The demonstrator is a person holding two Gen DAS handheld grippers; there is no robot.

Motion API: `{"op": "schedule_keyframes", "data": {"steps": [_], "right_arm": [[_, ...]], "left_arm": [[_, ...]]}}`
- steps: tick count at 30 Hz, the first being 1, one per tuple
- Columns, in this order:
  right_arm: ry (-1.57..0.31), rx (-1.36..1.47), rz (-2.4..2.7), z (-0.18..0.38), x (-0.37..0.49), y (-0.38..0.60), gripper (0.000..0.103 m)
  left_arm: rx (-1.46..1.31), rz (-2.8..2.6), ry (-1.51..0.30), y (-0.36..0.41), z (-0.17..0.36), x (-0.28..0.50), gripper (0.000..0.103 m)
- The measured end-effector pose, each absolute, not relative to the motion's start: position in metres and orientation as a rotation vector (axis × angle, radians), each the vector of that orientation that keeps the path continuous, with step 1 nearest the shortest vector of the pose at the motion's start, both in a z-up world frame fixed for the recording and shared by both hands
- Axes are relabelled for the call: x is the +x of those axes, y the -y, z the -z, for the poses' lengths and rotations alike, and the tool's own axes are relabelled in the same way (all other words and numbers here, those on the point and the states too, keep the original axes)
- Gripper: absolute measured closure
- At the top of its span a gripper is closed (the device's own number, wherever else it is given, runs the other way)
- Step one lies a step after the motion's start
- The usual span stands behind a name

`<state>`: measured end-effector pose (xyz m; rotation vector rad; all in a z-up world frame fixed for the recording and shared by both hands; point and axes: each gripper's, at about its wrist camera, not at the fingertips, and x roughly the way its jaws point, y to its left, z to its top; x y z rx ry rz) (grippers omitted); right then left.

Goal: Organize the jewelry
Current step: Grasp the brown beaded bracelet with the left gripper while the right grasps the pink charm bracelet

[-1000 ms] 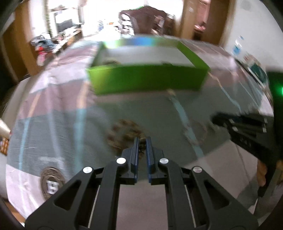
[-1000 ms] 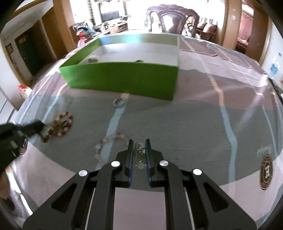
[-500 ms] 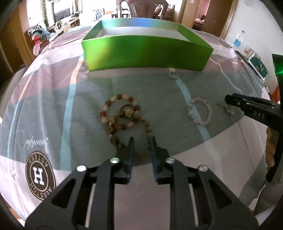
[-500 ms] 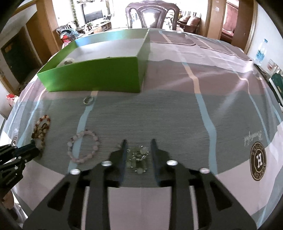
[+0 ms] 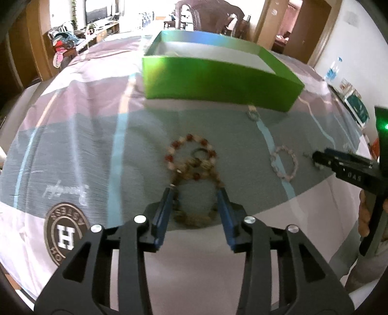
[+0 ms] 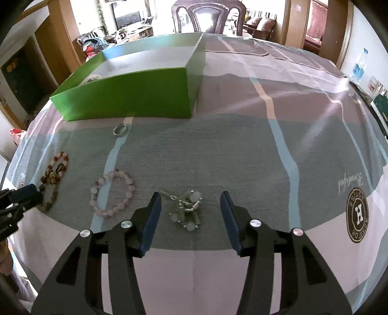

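A green box (image 5: pixel 218 77) stands open at the back of the cloth-covered table; it also shows in the right wrist view (image 6: pixel 126 97). My left gripper (image 5: pixel 197 195) is open, its jaws either side of a brown bead necklace (image 5: pixel 194 169) lying on the cloth. My right gripper (image 6: pixel 190 197) is open around a silver and pale green jewelry piece (image 6: pixel 188 209) on the cloth. A pink bead bracelet (image 6: pixel 112 193) lies left of it, also seen in the left wrist view (image 5: pixel 283 162). A small ring (image 6: pixel 120 129) lies near the box front.
The tablecloth (image 6: pixel 266 150) is grey, pink and white with a round H logo (image 6: pixel 357 216). A dark wooden chair (image 6: pixel 206 14) stands beyond the table. A water bottle (image 6: pixel 359 65) and small items sit at the far right edge.
Both grippers have opened wide from shut. The silver and green piece left the right jaws and lies on the cloth. The left jaws now straddle the brown necklace.
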<state>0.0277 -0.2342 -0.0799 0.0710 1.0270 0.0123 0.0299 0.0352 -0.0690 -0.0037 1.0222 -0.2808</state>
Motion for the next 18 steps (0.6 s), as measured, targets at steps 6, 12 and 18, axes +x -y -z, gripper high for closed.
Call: {"op": "schedule_keyframes", "data": {"steps": [6, 12, 18], "right_arm": [[-1.037, 0.070, -0.004, 0.084, 0.029, 0.235, 0.050], [-1.041, 0.039, -0.029, 0.087, 0.029, 0.227, 0.050], [-1.023, -0.004, -0.029, 0.088, 0.032, 0.220, 0.075]], "left_arm": [[-0.001, 0.235, -1.048, -0.042, 0.076, 0.038, 0.067], [0.053, 0.225, -1.062, -0.027, 0.085, 0.042, 0.067], [0.098, 0.206, -1.051, -0.019, 0.087, 0.047, 0.084]]}}
